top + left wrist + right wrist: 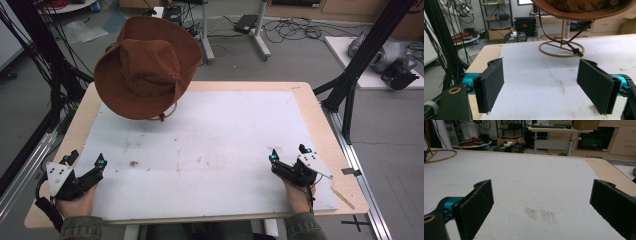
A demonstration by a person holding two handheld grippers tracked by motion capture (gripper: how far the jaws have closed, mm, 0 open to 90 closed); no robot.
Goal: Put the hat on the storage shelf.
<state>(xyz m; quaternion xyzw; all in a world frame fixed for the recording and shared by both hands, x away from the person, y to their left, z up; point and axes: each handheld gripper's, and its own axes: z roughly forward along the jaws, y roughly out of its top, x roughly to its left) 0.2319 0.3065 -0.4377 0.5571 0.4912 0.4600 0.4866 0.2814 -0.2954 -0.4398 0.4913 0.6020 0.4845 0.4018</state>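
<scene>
— Where is the hat now?

— The brown hat (147,72) sits raised above the far left part of the table (320,120), on a stand. From my left gripper view I see its brim from below, and under it the round wooden ring (561,48) of the stand lies on the white mat (225,145). The chin cord (564,41) hangs from the brim down to the ring.

— Do I touch it with something?

— No. My left gripper (85,162) is at the near left corner of the mat, well apart from the hat. Its jaws are spread wide and between them there is nothing but the mat.

— And the other one?

— My right gripper (289,154) is at the near right side, also resting low by the mat. Its jaws are spread wide too, and they pinch nothing. In front of it I see a small brownish stain (540,213) on the mat.

— Anything else around?

— Another little stain (133,163) lies on the mat not far from the left gripper. Beyond the table there is the floor with cables (295,27), and black frame posts (367,47) stand at the right.
</scene>
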